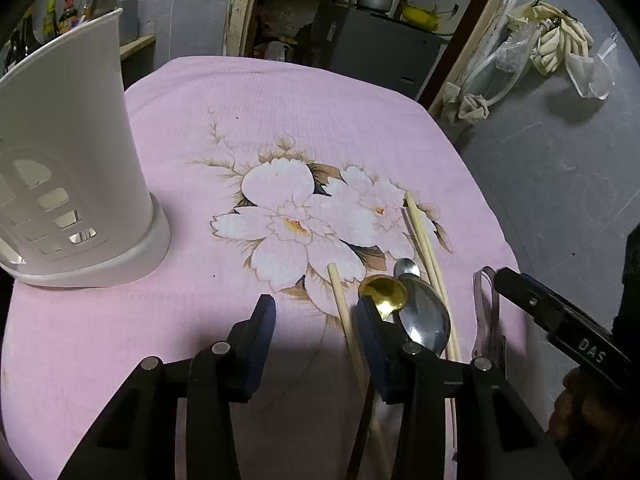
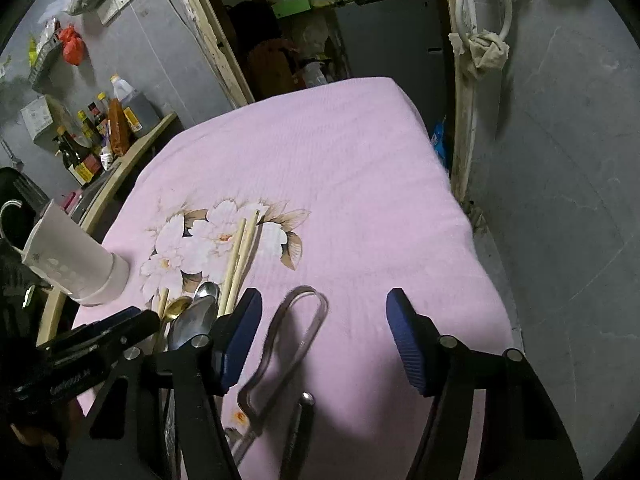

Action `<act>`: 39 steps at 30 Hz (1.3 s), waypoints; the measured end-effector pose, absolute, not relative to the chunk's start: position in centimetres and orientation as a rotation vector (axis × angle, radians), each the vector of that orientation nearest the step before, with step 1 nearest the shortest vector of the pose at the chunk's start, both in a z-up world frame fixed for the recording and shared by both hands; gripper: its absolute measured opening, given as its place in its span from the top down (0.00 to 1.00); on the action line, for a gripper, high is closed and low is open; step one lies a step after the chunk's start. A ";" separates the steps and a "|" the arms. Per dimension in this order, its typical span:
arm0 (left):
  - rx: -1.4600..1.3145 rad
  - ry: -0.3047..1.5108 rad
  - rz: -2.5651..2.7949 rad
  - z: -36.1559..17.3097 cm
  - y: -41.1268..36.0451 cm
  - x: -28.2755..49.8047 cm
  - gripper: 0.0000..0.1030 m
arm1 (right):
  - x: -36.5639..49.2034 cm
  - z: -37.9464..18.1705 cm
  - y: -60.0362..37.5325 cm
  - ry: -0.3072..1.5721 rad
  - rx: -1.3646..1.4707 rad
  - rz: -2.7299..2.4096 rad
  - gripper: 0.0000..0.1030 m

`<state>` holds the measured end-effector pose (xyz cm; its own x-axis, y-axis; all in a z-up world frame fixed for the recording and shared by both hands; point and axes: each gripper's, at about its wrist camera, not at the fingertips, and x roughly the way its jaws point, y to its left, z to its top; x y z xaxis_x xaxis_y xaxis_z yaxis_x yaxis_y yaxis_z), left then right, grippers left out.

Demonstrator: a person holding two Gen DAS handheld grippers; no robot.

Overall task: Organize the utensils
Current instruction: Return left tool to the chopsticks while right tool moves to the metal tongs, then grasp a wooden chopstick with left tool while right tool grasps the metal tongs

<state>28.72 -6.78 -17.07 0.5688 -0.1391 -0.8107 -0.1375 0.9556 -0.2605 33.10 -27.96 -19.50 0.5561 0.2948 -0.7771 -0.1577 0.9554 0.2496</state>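
Note:
A white perforated utensil holder stands at the table's left; it also shows in the right wrist view. Wooden chopsticks, one more chopstick, a gold spoon and steel spoons lie in a bunch near the front right. My left gripper is open and empty, its right finger beside the gold spoon. My right gripper is open and empty above a clear plastic spoon-like utensil. The chopsticks and spoons lie to its left.
The table carries a pink cloth with a flower print. Sauce bottles stand on a shelf to the left. The table's right edge drops to a grey floor. A doorway with clutter lies behind.

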 end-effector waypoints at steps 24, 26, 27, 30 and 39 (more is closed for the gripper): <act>-0.232 1.051 -0.070 -16.9 -8.7 30.1 0.86 | 32.5 -19.5 -27.2 0.981 0.054 0.247 0.64; -0.240 1.065 -0.084 -16.9 -8.5 30.5 0.87 | 32.6 -19.6 -26.9 0.992 0.042 0.230 0.64; -0.241 1.070 -0.087 -16.9 -8.6 30.7 0.87 | 32.6 -19.6 -26.8 0.996 0.039 0.224 0.64; -0.254 1.082 -0.087 -17.0 -8.5 31.0 0.88 | 32.8 -19.5 -26.7 1.013 0.051 0.201 0.65; -0.348 1.034 -0.085 -16.0 -7.0 30.2 0.95 | 31.6 -17.7 -28.3 0.970 0.260 0.237 0.76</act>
